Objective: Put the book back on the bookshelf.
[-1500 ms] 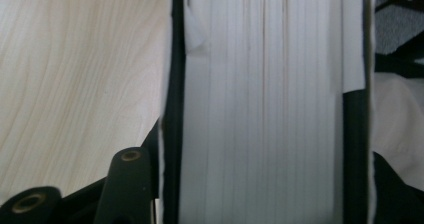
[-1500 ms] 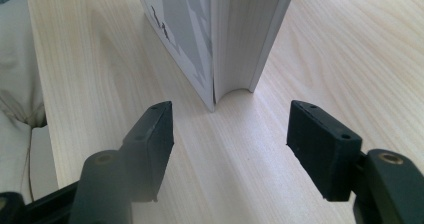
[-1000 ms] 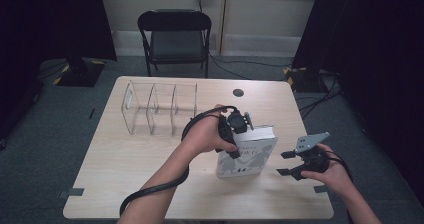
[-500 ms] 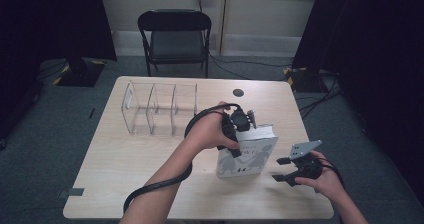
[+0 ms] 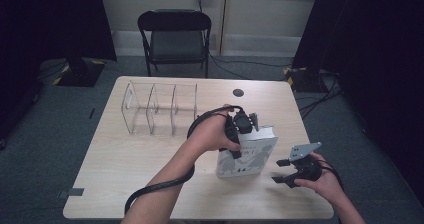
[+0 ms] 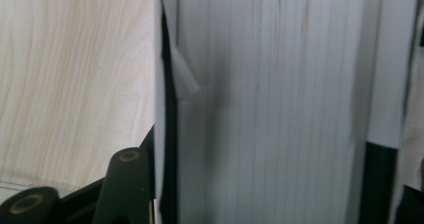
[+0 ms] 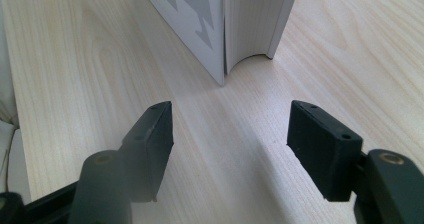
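Note:
A white book (image 5: 247,159) with grey figures on its cover stands upright on the wooden table (image 5: 125,169), right of centre. My left gripper (image 5: 243,131) comes down on the book's top edge; its jaws have just been closing and press on the book's covers, with the page block (image 6: 275,109) between them. A black finger (image 6: 127,184) lies against one cover. My right gripper (image 5: 279,171) hovers low over the table to the right of the book, open, with nothing between its pads (image 7: 152,144). The book's lower corner (image 7: 240,34) stands just ahead of it.
A clear acrylic divider rack (image 5: 160,109) stands at the back left of the table. A small black disc (image 5: 238,92) lies near the far edge. A black folding chair (image 5: 175,34) stands behind the table. The left gripper's cable (image 5: 160,186) loops toward the front edge.
My right gripper has sunk a little toward the table, staying right of the book. The left gripper and the book have kept their place.

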Available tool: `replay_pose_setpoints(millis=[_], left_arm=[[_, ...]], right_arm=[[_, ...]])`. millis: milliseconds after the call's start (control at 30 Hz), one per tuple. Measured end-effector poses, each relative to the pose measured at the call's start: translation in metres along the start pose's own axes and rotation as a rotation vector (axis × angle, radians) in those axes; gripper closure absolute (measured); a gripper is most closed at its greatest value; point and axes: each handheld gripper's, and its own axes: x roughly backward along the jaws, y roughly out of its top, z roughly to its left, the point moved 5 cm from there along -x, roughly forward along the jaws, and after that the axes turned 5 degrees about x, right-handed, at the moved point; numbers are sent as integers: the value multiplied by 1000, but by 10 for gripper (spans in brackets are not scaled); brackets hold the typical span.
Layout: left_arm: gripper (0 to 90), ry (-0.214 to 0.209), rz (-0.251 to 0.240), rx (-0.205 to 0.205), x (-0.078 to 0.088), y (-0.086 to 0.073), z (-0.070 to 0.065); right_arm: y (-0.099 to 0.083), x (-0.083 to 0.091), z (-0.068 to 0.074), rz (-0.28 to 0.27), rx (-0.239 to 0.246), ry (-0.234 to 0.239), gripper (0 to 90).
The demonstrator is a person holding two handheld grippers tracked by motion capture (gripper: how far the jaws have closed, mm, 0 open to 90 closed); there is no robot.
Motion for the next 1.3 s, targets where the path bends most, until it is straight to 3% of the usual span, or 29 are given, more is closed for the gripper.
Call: replay_pose_setpoints(millis=[167, 500, 733, 900, 1300], left_arm=[[500, 26, 6, 7, 0, 0, -1], [510, 36, 30, 32, 2, -1, -4], [503, 41, 59, 31, 1, -1, -5], [497, 40, 74, 27, 1, -1, -6], [524, 70, 61, 59, 2, -3, -9]], right_arm=[[-2, -3, 0, 5, -2, -16, 347], [-12, -19, -1, 9, -37, -62, 290], [-18, -29, -4, -19, -85, -153, 221], [-21, -32, -7, -26, -103, -182, 193], [-26, -33, -10, -68, -131, -191, 142]])
